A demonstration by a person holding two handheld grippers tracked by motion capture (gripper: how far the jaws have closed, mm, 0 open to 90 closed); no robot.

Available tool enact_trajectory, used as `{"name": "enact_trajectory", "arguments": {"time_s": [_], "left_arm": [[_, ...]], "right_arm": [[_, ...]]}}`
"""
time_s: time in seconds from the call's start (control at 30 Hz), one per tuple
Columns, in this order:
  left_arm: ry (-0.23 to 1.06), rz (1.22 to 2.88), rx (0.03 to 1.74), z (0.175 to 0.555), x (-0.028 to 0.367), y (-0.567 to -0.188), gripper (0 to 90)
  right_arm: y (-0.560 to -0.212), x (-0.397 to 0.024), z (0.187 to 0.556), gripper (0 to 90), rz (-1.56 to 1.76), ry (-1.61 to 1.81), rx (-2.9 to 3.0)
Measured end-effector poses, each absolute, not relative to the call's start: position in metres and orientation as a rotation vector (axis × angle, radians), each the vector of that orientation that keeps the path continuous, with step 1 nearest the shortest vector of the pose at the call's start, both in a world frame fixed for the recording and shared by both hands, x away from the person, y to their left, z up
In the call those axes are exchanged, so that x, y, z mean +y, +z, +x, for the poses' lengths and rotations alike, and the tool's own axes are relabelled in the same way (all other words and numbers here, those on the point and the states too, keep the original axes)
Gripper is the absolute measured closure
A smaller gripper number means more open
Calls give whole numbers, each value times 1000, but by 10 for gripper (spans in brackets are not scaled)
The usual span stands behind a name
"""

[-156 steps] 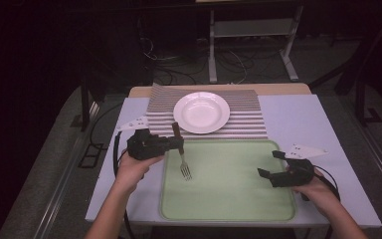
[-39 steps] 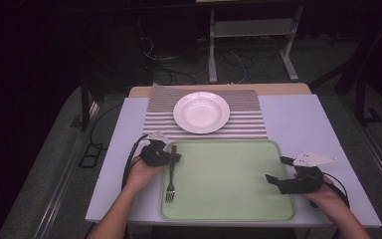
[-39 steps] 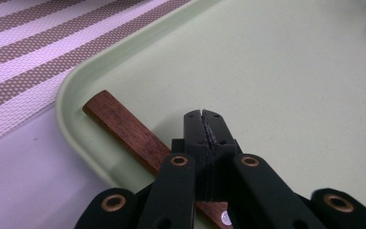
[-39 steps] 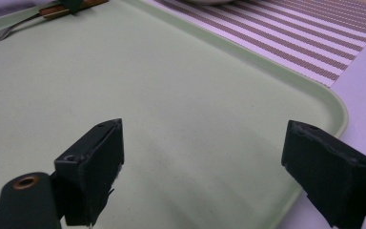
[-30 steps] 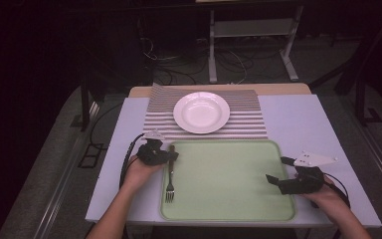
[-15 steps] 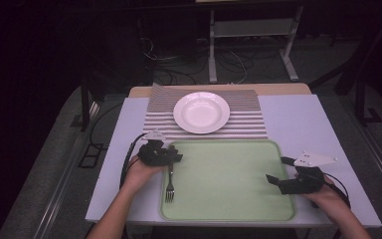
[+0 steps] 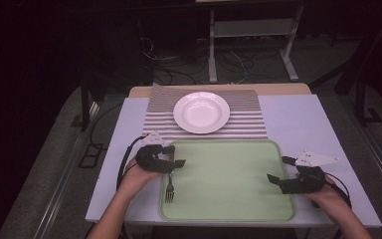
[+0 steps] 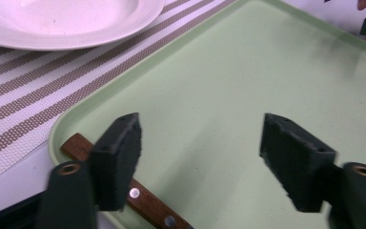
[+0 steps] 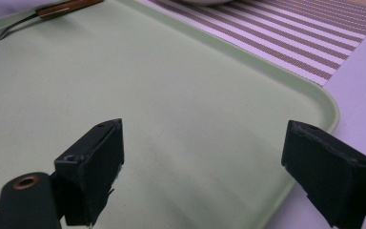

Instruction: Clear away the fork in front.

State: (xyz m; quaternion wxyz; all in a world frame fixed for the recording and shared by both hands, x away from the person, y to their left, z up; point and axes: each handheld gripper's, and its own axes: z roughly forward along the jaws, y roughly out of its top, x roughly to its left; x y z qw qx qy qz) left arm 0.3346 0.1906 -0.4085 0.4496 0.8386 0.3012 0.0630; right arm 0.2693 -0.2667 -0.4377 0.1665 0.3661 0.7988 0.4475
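The left tongs [image 7: 175, 158], jaws just spread, hover above the fork [image 7: 169, 183] (wooden handle) on the tray's [image 7: 229, 179] left edge; the right tongs [image 7: 278, 172] are spread, empty.

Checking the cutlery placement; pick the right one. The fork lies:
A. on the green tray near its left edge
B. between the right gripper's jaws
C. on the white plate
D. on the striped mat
A: the fork lies flat on the green tray along its left edge, below the open left gripper.
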Motion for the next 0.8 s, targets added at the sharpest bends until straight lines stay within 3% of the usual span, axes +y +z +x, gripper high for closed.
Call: {"name": "enact_trajectory", "arguments": {"time_s": [0.4,0.53,0.8], "left_arm": [[235,2030,745,312,212,-409,44],[247,2016,763,307,219,-409,0],[261,2041,756,303,220,-412,0]], "right_arm": [[-437,-267,268,143,1035,1279,2276],[-437,-267,268,143,1035,1280,2275],[-436,-267,268,143,1035,1281,2273]]}}
